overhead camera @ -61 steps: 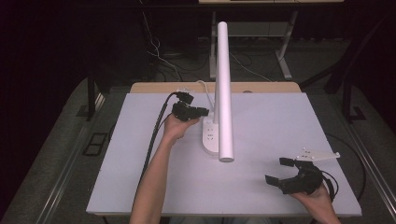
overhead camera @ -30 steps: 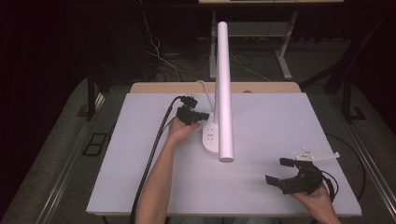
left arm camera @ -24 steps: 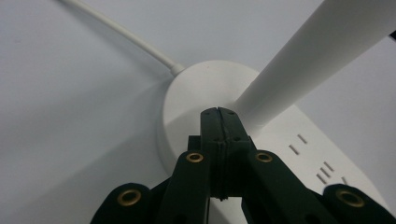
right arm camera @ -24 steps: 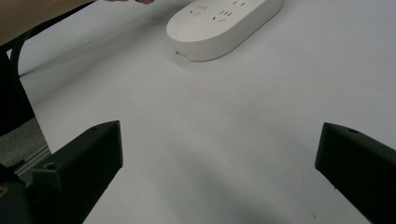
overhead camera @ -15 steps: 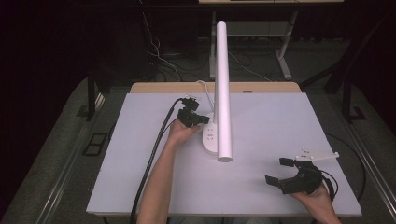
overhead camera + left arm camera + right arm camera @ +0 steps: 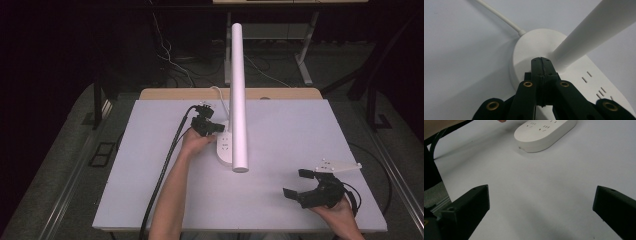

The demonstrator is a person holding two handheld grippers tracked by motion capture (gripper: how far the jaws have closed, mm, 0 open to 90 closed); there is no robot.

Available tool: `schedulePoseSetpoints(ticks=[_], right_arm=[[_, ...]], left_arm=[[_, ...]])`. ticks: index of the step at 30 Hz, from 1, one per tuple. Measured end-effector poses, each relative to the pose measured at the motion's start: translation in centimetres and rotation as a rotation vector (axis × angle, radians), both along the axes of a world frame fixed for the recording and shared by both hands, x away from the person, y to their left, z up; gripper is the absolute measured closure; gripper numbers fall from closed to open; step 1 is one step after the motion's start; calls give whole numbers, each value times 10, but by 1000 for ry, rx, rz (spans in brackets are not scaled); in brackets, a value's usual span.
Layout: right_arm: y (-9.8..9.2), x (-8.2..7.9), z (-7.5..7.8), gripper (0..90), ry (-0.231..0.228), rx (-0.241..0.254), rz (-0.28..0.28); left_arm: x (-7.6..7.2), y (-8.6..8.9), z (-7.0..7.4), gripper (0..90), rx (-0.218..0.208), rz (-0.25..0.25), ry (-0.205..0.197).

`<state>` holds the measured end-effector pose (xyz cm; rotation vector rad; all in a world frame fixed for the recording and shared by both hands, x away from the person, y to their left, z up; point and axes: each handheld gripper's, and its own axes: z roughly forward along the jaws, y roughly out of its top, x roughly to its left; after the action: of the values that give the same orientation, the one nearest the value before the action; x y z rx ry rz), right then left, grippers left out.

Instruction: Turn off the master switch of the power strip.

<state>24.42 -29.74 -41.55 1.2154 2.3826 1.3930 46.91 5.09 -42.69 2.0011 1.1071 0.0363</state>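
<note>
White lamp base (image 6: 534, 50) under left gripper (image 6: 541, 60) tips pressed together, right gripper (image 6: 306, 185) spread, well apart.

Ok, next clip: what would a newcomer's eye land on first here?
Probably the tall white lamp, rising from its oval base at the middle of the white table. Next, the left tool, jaws shut, its tip on that base by the stem, while the right tool rests open near the front right corner.

White lamp (image 6: 238, 90) stands upright on its socketed base (image 6: 225, 148).
</note>
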Motion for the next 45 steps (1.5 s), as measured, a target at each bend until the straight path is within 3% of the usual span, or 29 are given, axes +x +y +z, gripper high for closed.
schedulePoseSetpoints(ticks=[1, 2, 3, 4, 7, 9, 11, 13, 15, 19, 22, 27, 34, 35, 38, 45], right_arm=[[0, 0, 0, 3, -1, 2, 2], [0, 0, 0, 3, -7, -1, 3], [0, -1, 1, 3, -2, 1, 0], [0, -1, 1, 3, -2, 3, 1], [-1, -1, 0, 3, 0, 5, -2], [-1, -1, 1, 3, -1, 5, -3], [-1, -1, 0, 3, -1, 3, -2], [-1, -1, 0, 3, -4, 3, -1], [-1, -1, 1, 3, 0, 6, -4], [-1, 0, 0, 3, -1, 5, -3], [-1, 0, 0, 3, -1, 6, -3], [-2, -1, 0, 3, 1, 11, -9], [-3, -1, 0, 3, 3, 11, -9], [-3, -1, 0, 3, 2, 11, -10], [-3, -1, 0, 3, 3, 11, -10], [-2, 0, 0, 3, 4, 8, -9]], left_arm=[[0, 0, -1, 900, -15, 10, 3], [1, 4, -1, 900, -3, -14, 5], [0, 2, -2, 900, -25, 11, 8], [0, 3, -1, 900, -10, -5, 2], [-3, -2, -1, 900, 12, 17, -37], [-2, 1, -1, 900, 17, 1, -31], [-4, 0, -1, 900, 0, 19, -35], [-5, 2, 0, 900, 9, 7, -51], [-6, 3, 1, 900, -11, 11, -43], [-7, 4, 2, 900, 12, -25, -50], [-8, 3, 2, 900, -19, -17, -52], [-10, 6, 8, 900, -42, -42, -69], [-15, 16, 21, 900, -2, -64, -109], [-17, 16, 22, 900, -24, -42, -113], [-20, 22, 27, 899, -35, -48, -128], [-29, 33, 37, 899, -29, -52, -151]])
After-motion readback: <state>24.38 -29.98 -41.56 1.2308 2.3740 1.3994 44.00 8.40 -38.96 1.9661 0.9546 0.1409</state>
